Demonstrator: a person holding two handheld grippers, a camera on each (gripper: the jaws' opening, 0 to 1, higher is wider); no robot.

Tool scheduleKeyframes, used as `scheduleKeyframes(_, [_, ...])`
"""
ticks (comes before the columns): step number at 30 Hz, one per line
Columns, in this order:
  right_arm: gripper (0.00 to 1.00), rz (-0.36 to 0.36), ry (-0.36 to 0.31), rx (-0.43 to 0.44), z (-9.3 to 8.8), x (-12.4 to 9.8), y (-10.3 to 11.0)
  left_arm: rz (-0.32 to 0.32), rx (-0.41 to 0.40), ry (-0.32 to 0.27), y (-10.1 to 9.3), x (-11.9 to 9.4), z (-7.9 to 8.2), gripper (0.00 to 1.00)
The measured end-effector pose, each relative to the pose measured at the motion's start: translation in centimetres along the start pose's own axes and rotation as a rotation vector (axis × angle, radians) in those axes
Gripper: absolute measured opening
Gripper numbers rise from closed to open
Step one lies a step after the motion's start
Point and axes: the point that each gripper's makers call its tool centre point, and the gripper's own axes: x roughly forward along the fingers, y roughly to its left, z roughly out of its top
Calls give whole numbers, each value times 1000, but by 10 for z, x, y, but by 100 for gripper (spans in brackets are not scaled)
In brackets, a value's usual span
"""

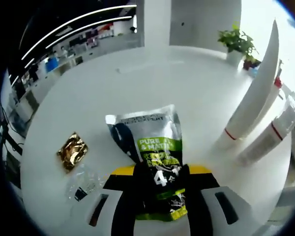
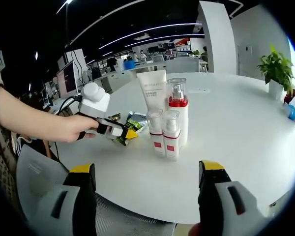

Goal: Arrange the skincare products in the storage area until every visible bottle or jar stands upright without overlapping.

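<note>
A: The left claw (image 1: 160, 196) is seen clamped on the lower end of a silver and green sachet (image 1: 152, 147), which lies flat on the white round table (image 1: 152, 78) and points away from the camera

B: Confirmed from the right gripper view, where that left claw (image 2: 125, 133) is held out low over the table by a person's hand (image 2: 71, 129), the forearm stretched in level from the left edge. The sachet (image 2: 132, 123) is pinched at its yellow tips

A: And the right claw?

B: The right claw (image 2: 147, 189) is kept wide apart, with nothing between its jaws, hanging back at the near edge of the table (image 2: 236, 128) and aimed at the skincare products

A: Where are those placed?

B: A cluster is seen standing upright near the middle of the table: a white tube (image 2: 152, 91) at the back, a red-collared pump bottle (image 2: 178, 115) just beside it, and two small pump bottles (image 2: 164, 132) in front, all touching or nearly so

A: In the left gripper view the white tube (image 1: 253, 88) is seen at the right, leaning across the frame, with the red-trimmed bottles (image 1: 270, 132) beside it. A gold foil packet (image 1: 72, 151) and a clear wrapper (image 1: 83, 182) are left on the table to the sachet's left, and a potted plant (image 1: 237, 44) is set at the far rim
</note>
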Motion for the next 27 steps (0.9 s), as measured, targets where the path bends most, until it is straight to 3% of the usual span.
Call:
scheduleKeyframes(4, [86, 2, 0, -3, 0, 0, 1, -51, -16, -18, -10, -1, 2, 20])
scheduleKeyframes(10, [86, 6, -3, -9, 1, 0, 2, -73, -5, -18, -18, -8, -1, 12])
scheduleKeyframes(17, [87, 12, -6, -16, 1, 0, 3, -89, -67, -31, -18, -27, -7, 7])
scheduleKeyframes(27, [87, 24, -9, -33, 2, 0, 6, -135, -124, -110, -28, -63, 7, 6])
